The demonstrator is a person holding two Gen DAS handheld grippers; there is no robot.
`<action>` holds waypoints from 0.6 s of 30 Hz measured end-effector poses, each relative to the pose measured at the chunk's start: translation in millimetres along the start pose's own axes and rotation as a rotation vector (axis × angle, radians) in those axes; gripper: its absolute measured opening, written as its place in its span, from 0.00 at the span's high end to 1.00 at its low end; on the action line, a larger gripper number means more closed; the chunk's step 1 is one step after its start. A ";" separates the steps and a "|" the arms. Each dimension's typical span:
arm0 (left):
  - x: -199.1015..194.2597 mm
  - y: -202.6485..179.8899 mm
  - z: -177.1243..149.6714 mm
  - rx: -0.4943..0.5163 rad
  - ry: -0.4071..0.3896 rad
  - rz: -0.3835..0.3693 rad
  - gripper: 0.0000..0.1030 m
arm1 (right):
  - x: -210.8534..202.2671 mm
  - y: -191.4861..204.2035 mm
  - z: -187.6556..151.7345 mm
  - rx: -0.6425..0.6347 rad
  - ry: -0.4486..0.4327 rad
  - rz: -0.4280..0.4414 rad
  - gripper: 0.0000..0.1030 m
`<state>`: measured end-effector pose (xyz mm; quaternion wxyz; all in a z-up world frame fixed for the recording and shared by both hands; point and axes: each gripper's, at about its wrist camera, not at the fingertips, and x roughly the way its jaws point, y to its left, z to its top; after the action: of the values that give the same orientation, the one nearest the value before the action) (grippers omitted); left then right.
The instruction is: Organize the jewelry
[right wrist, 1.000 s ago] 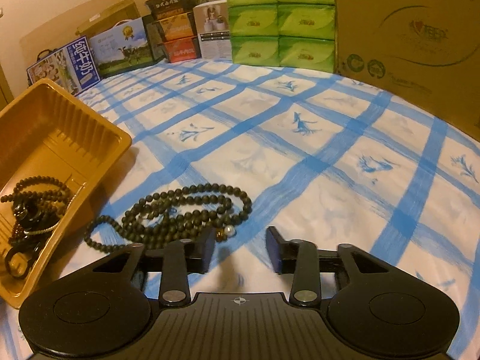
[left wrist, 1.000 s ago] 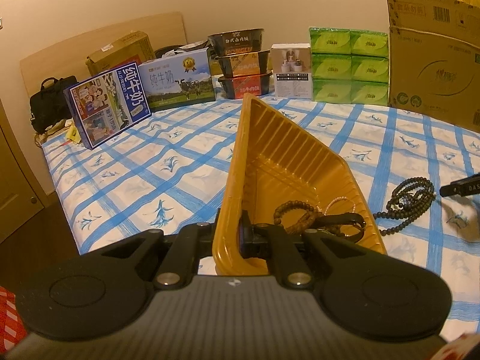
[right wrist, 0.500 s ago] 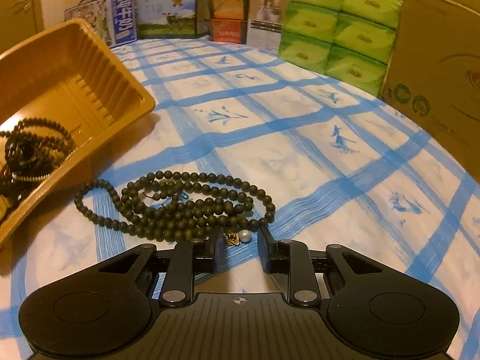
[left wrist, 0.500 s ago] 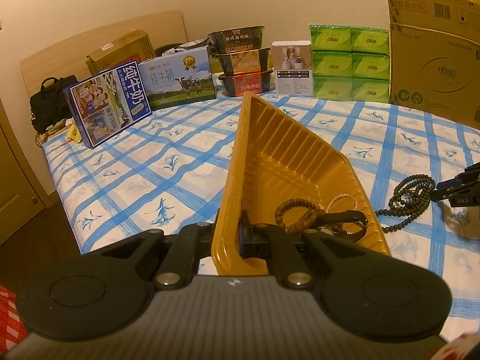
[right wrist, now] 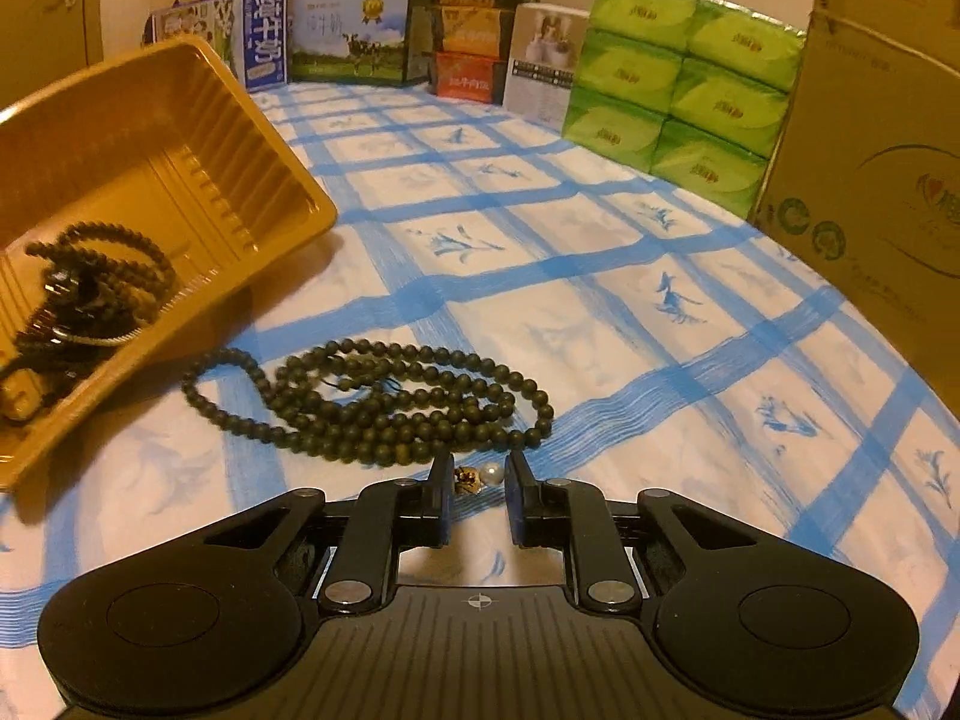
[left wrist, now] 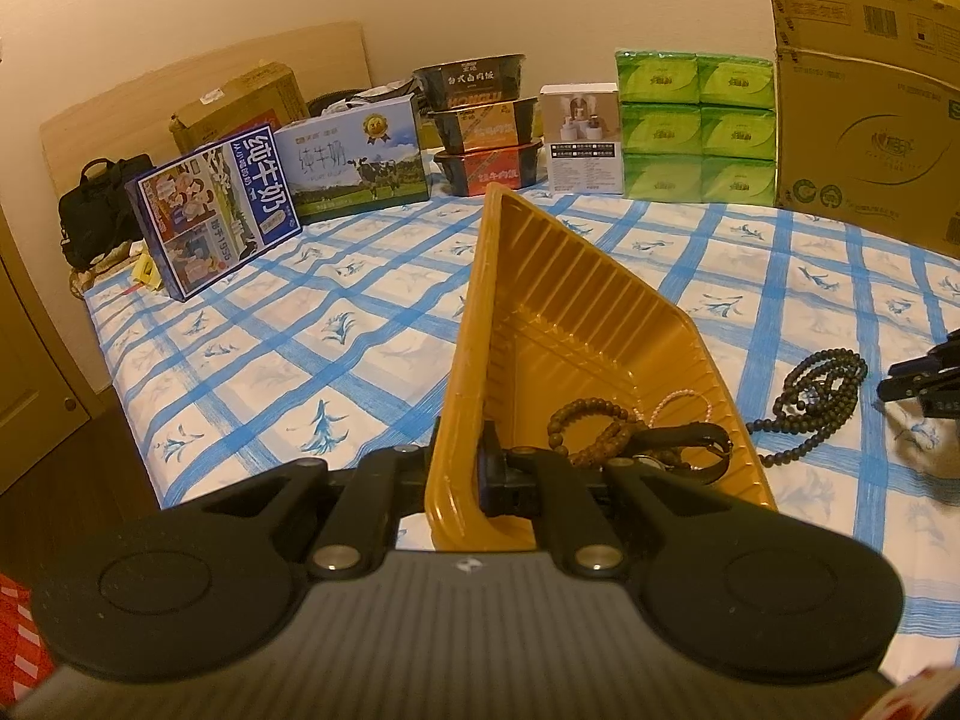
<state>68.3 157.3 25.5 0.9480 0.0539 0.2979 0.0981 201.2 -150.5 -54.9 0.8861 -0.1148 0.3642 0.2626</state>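
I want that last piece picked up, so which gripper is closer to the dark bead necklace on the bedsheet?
Right. The right gripper is at the dark bead necklace, its closing jaws bracketing the end charm. The left gripper is apart, clamped on the yellow tray rim.

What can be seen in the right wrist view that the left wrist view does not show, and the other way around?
Only the right wrist view shows the small gold charm and white pearl lying between the right gripper fingers, whose jaws have just been closing. Only the left wrist view shows the left gripper shut on the tray wall, and a black bag. Both show the yellow tray, the dark bead necklace and the checked blue cloth.
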 end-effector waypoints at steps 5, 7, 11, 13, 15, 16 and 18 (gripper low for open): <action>-2.2 -3.3 0.3 0.007 -0.003 0.000 0.94 | -26.8 19.2 4.3 0.016 -0.039 0.040 0.83; -2.5 -4.1 0.8 0.010 -0.004 0.000 0.94 | -34.6 30.5 9.5 0.024 -0.056 0.072 0.83; -3.1 -6.1 1.9 0.012 -0.002 0.000 0.94 | -46.4 61.1 24.4 -0.001 -0.097 0.142 0.83; -3.3 -6.8 2.2 0.013 -0.002 0.000 0.94 | -50.2 76.0 33.4 -0.013 -0.116 0.182 0.83; -3.3 -6.8 2.1 0.012 -0.003 0.001 0.94 | -51.5 91.3 42.2 -0.031 -0.130 0.218 0.83; -3.7 -6.5 2.0 0.011 -0.003 0.000 0.94 | -51.3 97.3 44.6 -0.038 -0.134 0.232 0.83; -3.7 -6.9 2.1 0.013 -0.002 0.000 0.94 | -50.0 108.3 50.3 -0.045 -0.139 0.262 0.83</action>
<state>67.6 149.7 28.2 0.9479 0.0602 0.2977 0.0962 141.3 -59.2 14.7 0.8646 -0.0674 0.3078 0.3915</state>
